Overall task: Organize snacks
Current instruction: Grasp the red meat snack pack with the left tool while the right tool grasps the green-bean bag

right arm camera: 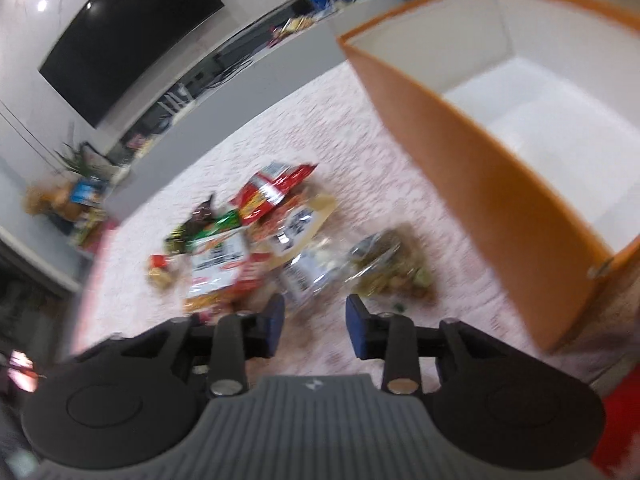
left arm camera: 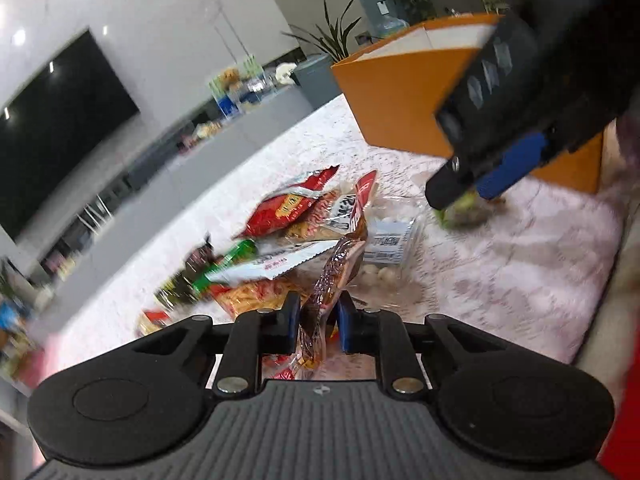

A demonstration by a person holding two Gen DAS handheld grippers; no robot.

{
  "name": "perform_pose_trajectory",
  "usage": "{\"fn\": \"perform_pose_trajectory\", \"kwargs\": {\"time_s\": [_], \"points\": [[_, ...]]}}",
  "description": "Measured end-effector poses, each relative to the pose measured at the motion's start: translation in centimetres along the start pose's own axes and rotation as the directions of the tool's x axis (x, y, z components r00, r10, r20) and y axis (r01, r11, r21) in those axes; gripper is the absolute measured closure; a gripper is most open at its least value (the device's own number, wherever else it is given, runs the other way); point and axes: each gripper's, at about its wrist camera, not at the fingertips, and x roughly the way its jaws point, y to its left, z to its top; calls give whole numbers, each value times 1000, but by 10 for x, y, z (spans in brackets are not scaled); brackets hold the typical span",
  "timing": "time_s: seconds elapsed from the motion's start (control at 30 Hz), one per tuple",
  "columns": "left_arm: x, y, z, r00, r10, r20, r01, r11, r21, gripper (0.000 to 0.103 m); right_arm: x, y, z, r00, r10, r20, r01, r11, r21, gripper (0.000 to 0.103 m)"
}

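Note:
My left gripper [left arm camera: 316,312] is shut on a clear packet of brown snack [left arm camera: 336,268], which stands up between the blue pads. Behind it lies a pile of snack bags, with a red packet [left arm camera: 292,208] on top and a clear tub of white balls [left arm camera: 386,246] beside it. My right gripper [right arm camera: 316,316] stands open with nothing between its fingers, just short of a clear bag of green and brown snack [right arm camera: 388,268] lying on the cloth. In the left wrist view the right gripper [left arm camera: 468,196] hovers over that bag [left arm camera: 464,216]. The pile [right arm camera: 256,216] sits left of it.
An open orange box [right arm camera: 480,184] with a white, bare inside stands at the right on the pink-white tablecloth [right arm camera: 344,128]; it also shows as the orange box [left arm camera: 392,92]. Beyond the table are a grey counter [left arm camera: 224,148], a dark screen [left arm camera: 60,120] and a plant [left arm camera: 336,36].

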Motion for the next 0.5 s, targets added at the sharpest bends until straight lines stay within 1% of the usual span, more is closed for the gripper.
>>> {"fn": "perform_pose_trajectory", "kwargs": {"time_s": [0.03, 0.1, 0.17, 0.2, 0.27, 0.3, 0.33, 0.43, 0.47, 0.5], "points": [[-1, 5, 1, 1000, -23, -8, 22, 999, -29, 83, 1, 5, -1, 999, -44, 13, 44, 998, -36, 63], [-6, 12, 1, 999, -48, -22, 46, 996, -78, 83, 4, 14, -4, 992, -123, 31, 126, 987, -99, 63], [-9, 23, 1, 996, -86, -39, 80, 986, -144, 83, 10, 21, -6, 980, -192, 45, 197, 969, -148, 57], [-8, 29, 2, 993, -108, -47, 97, 978, -183, 83, 13, 26, -6, 970, -237, 59, 243, 954, -176, 49], [-6, 38, 0, 988, -142, -57, 123, 960, -253, 83, 19, 34, -5, 950, -295, 103, 311, 924, -224, 39], [-4, 42, -1, 986, -156, -59, 133, 951, -280, 83, 23, 35, -3, 941, -316, 119, 336, 911, -239, 30], [-2, 45, -2, 984, -167, -60, 142, 944, -299, 83, 28, 37, -2, 933, -336, 128, 359, 899, -252, 27], [6, 50, -4, 980, -193, -56, 163, 925, -343, 82, 44, 37, 0, 911, -398, 111, 413, 874, -258, 27], [8, 50, -3, 977, -204, -55, 173, 922, -347, 78, 48, 36, 1, 902, -418, 106, 431, 867, -252, 27], [9, 50, -3, 976, -213, -49, 183, 921, -344, 76, 52, 34, 2, 893, -438, 105, 450, 859, -244, 27]]}}
